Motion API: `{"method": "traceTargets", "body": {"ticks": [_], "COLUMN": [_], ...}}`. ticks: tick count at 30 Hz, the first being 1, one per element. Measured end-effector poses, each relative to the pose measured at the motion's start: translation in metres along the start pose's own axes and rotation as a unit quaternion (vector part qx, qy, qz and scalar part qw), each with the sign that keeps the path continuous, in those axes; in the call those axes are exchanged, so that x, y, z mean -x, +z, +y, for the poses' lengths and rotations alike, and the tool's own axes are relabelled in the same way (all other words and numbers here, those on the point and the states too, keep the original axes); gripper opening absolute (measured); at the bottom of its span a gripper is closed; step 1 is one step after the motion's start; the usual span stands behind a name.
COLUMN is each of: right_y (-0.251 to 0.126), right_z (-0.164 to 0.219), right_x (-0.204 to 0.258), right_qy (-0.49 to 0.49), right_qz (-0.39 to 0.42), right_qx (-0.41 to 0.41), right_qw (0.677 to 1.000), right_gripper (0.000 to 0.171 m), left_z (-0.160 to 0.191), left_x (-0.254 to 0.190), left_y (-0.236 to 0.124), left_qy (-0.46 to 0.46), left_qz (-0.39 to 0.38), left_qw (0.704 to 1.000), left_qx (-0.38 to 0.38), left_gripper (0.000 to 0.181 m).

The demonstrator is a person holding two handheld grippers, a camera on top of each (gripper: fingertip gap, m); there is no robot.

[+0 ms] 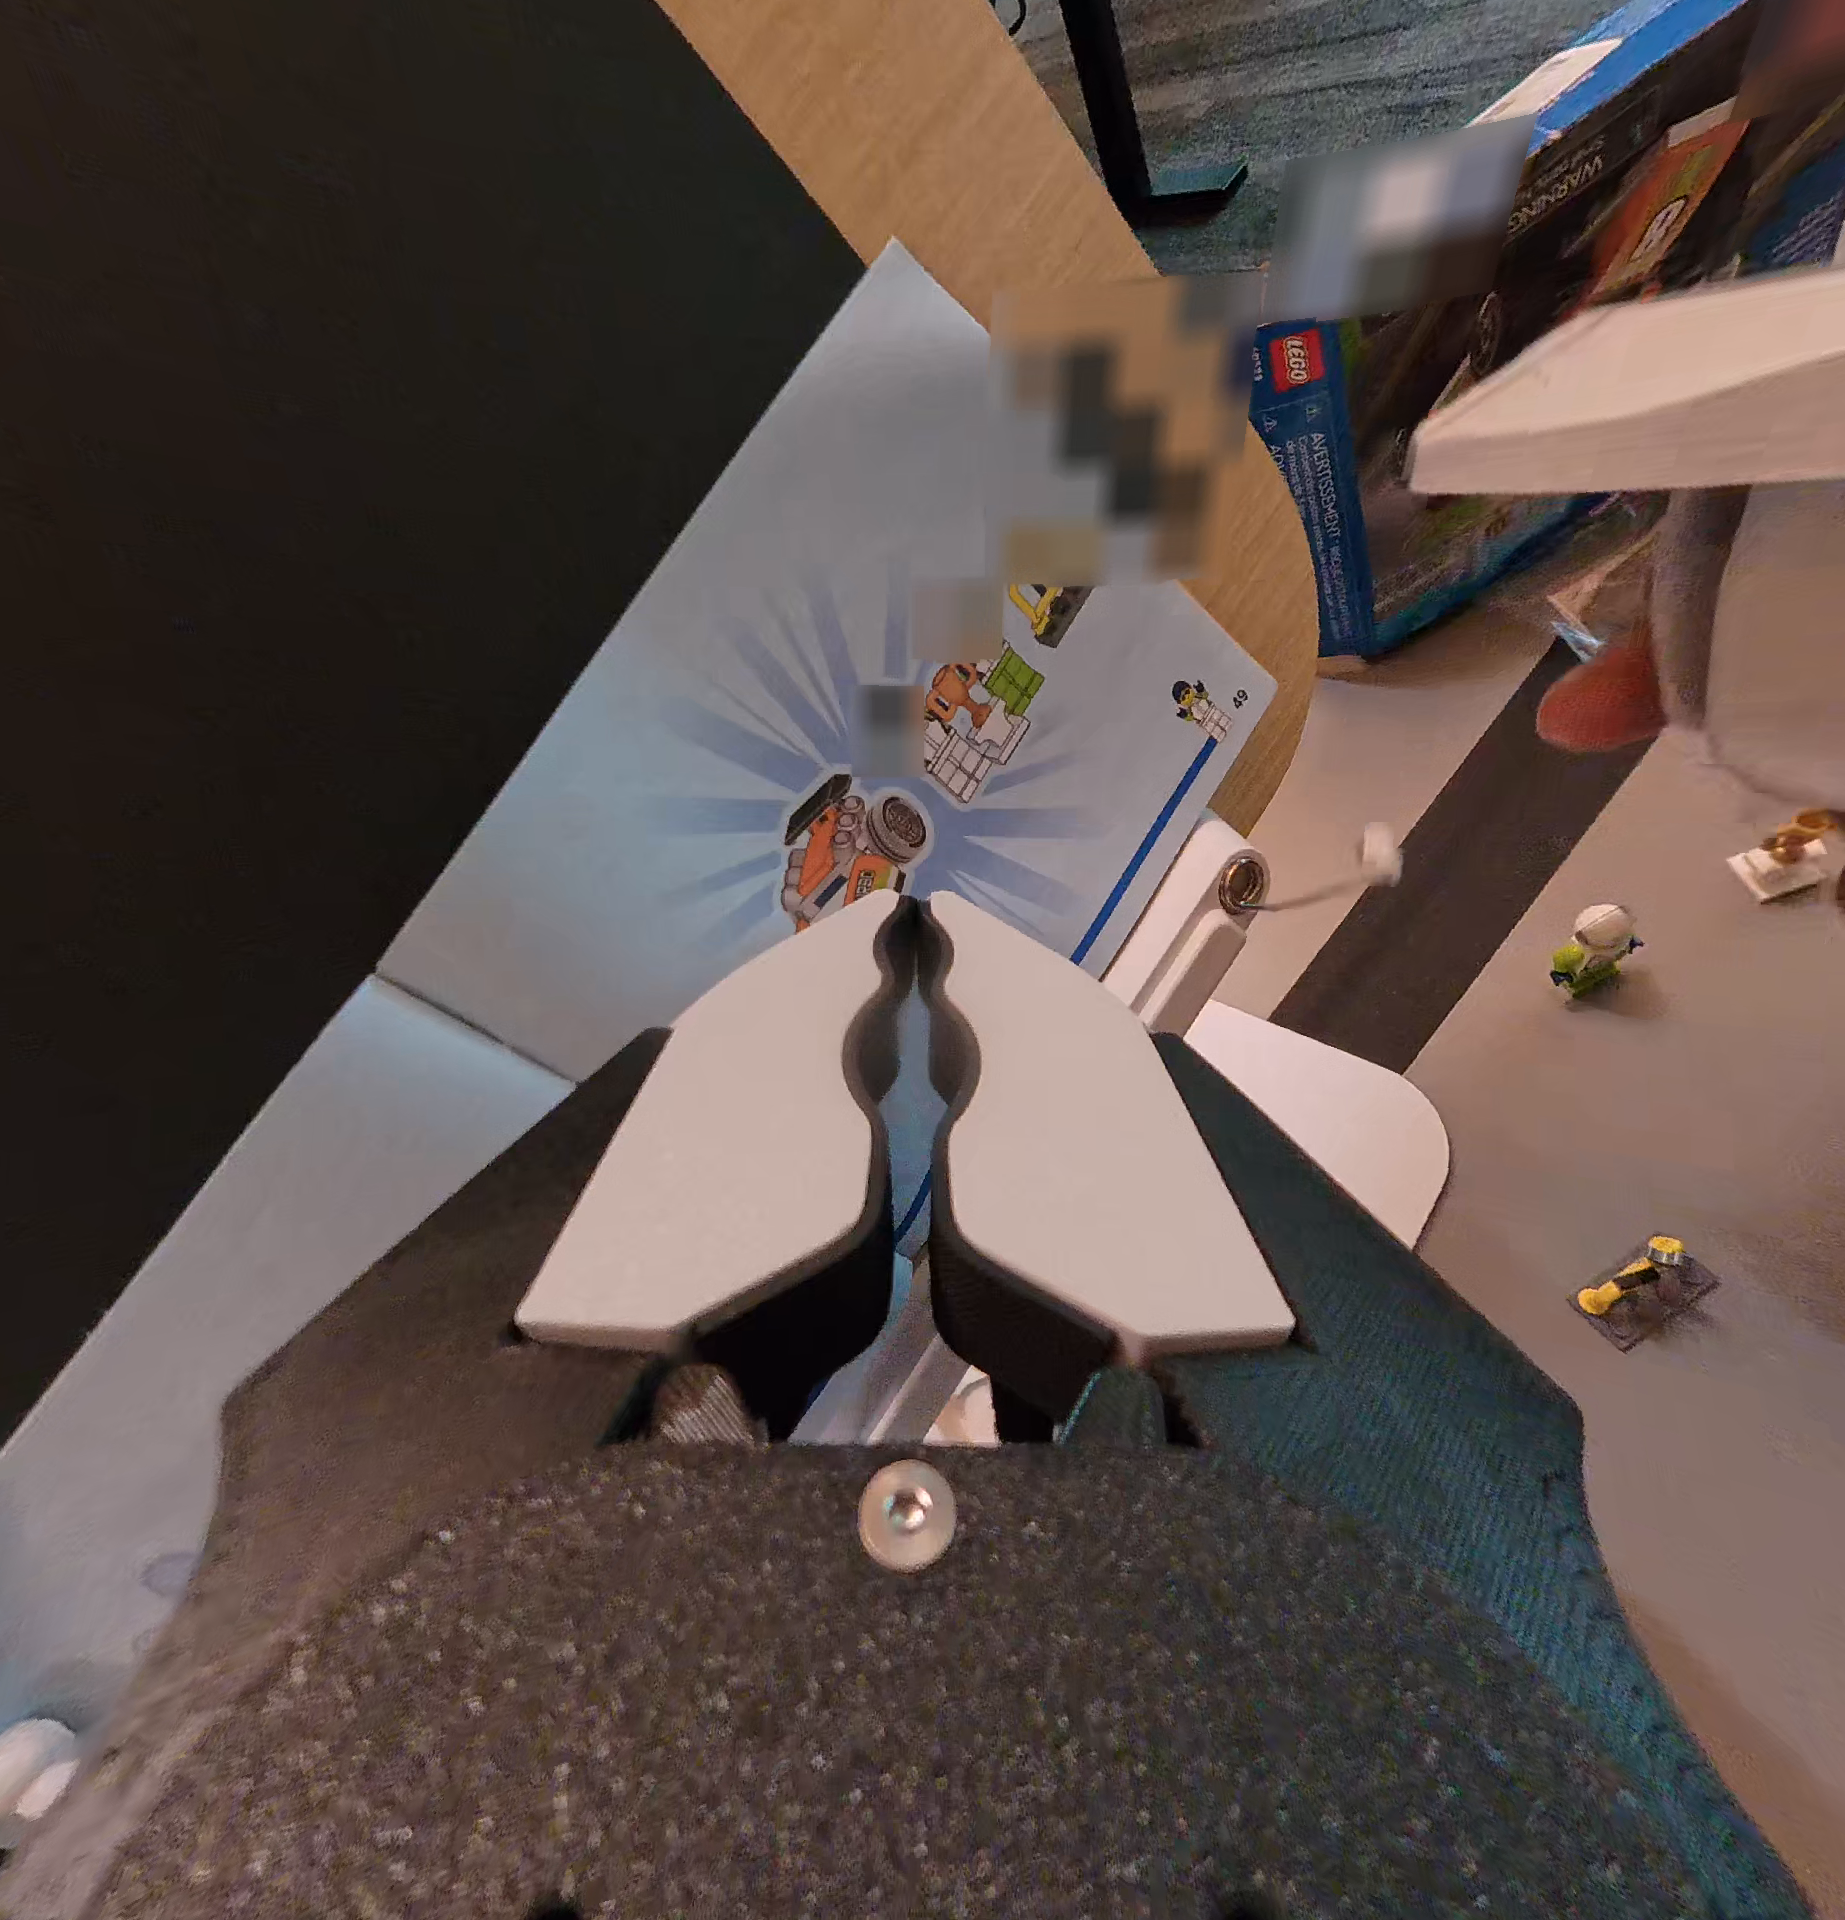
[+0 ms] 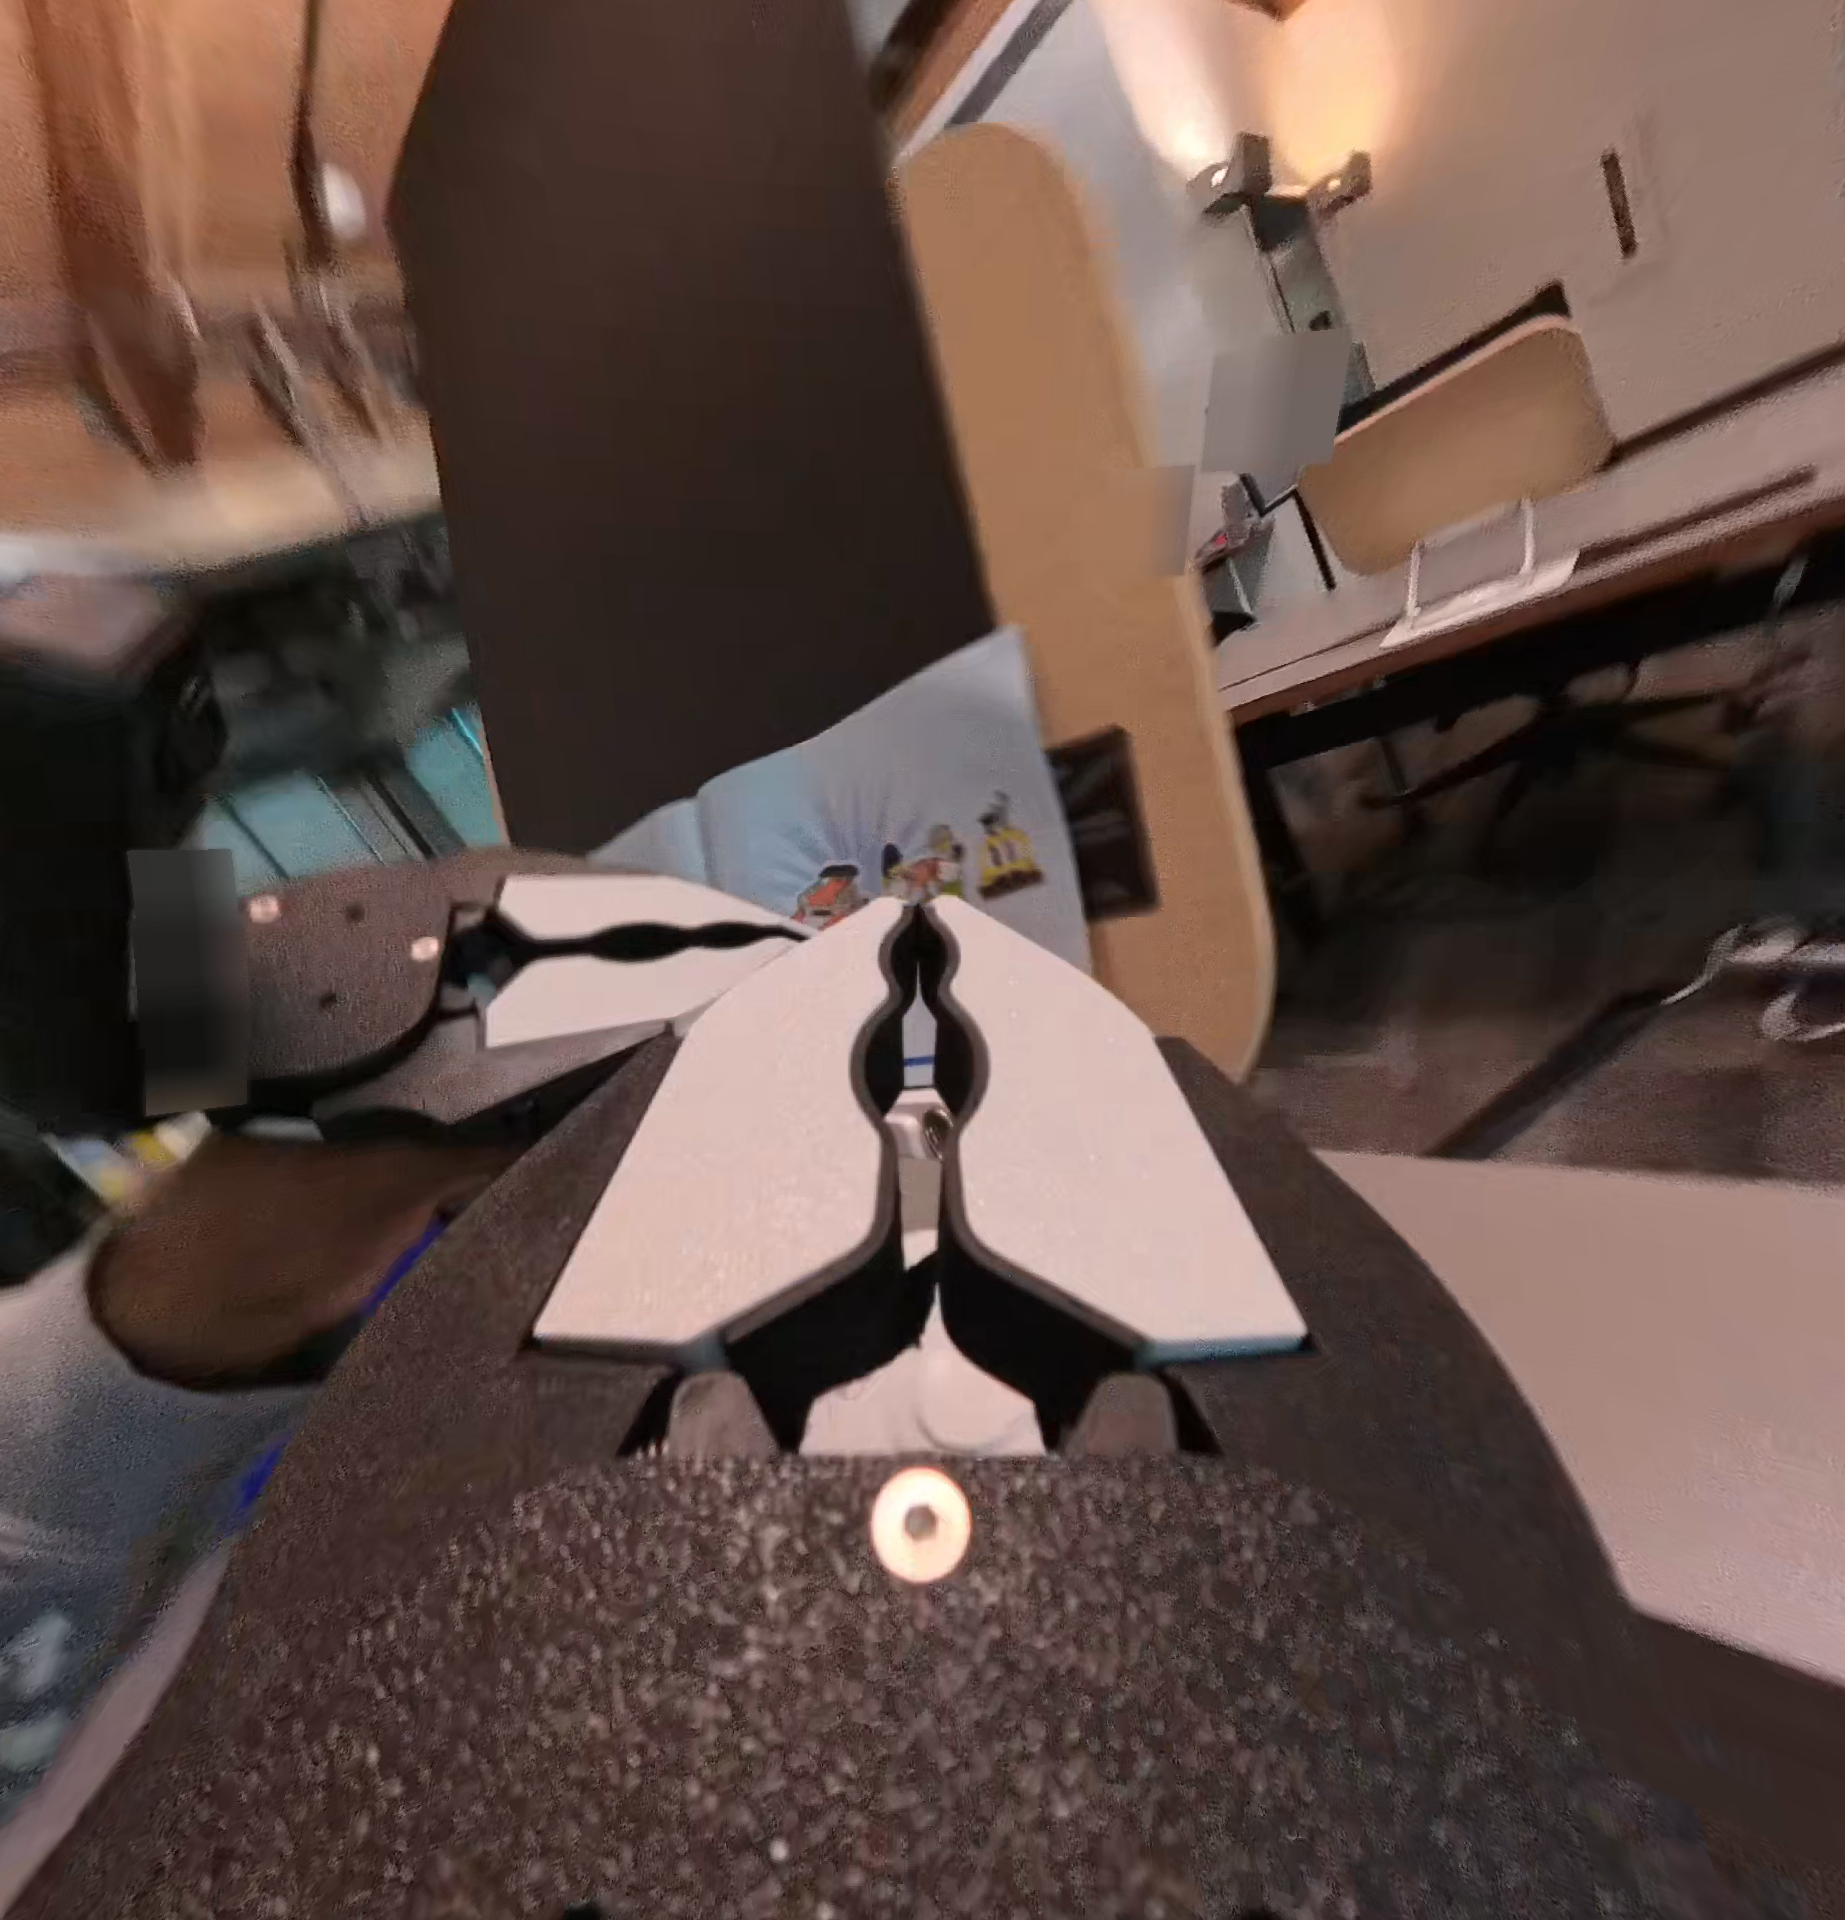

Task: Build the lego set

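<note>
The open instruction booklet (image 1: 793, 623) leans on a white stand (image 1: 1224, 935); it also shows in the right wrist view (image 2: 897, 769). My left gripper (image 1: 907, 909) is shut with nothing between its tips, right in front of the page's lower part. My right gripper (image 2: 913, 912) is shut too, its tips close before the same page with nothing seen between them. The left gripper (image 2: 793, 935) lies just to its left, tips nearly touching the right fingers. On the grey table (image 1: 1520, 1558) stand a green minifigure (image 1: 1593, 951), a small yellow build on a dark plate (image 1: 1645, 1288) and a gold trophy on a white plate (image 1: 1791, 852).
A blue set box (image 1: 1417, 468) stands behind the table's right part. A black panel (image 1: 274, 520) and a wooden divider (image 1: 949, 156) rise behind the booklet. A blurred white edge (image 1: 1624, 395) with a hand (image 1: 1604, 696) below it fills the upper right. The left gripper's tips are roughly 9 cm from the right gripper's.
</note>
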State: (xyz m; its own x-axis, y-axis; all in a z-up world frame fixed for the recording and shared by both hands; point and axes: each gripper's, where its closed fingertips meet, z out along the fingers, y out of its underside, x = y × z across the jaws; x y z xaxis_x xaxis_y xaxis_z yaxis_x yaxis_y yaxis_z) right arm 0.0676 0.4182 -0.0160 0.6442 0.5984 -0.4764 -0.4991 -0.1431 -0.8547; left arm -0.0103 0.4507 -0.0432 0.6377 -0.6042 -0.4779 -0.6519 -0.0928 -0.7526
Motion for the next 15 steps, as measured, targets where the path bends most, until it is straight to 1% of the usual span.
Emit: {"method": "traceTargets", "body": {"ticks": [2,4,5,6,7,9,11,13,15], "right_y": [0.009,0.014,0.012,0.008,0.002,-0.011,-0.019,-0.02,-0.016], "right_z": [0.0,0.006,0.008,0.012,0.021,0.048,0.077,0.098,0.097], "right_x": [0.015,0.015,0.012,0.008,0.007,0.011,0.011,0.006,-0.002], "right_qy": [-0.077,-0.124,-0.133,-0.122,-0.086,0.041,0.171,0.3,0.428], "right_qz": [-0.002,0.017,0.034,0.047,0.049,0.028,0.009,-0.01,-0.043], "right_qx": [0.041,0.081,0.092,0.103,0.117,0.132,0.127,0.105,0.047], "right_qw": [0.996,0.989,0.986,0.986,0.988,0.99,0.977,0.948,0.901], "right_gripper": [0.0,0.0,0.0,0.0,0.0,0.021,0.029,0.033,0.039], "left_z": [0.0,0.0,0.0,0.0,0.0,0.0,0.0,0.0,0.0], "left_x": [0.0,0.0,-0.001,-0.001,-0.001,0.0,0.0,0.0,0.0], "left_y": [0.0,-0.001,-0.001,-0.001,-0.001,-0.001,-0.001,-0.001,-0.002], "left_qy": [-0.003,-0.008,-0.009,-0.008,-0.006,0.002,0.002,0.0,-0.001], "left_qz": [0.002,0.003,0.002,0.001,0.0,-0.003,-0.003,-0.004,-0.004], "left_qw": [1.0,1.0,1.0,1.0,1.0,1.0,1.0,1.0,1.0], "left_qx": [-0.002,-0.005,-0.005,-0.005,-0.006,-0.008,-0.009,-0.009,-0.009], "left_gripper": [0.0,0.0,0.0,0.0,0.0,0.0,0.0,0.0,0.0]}}
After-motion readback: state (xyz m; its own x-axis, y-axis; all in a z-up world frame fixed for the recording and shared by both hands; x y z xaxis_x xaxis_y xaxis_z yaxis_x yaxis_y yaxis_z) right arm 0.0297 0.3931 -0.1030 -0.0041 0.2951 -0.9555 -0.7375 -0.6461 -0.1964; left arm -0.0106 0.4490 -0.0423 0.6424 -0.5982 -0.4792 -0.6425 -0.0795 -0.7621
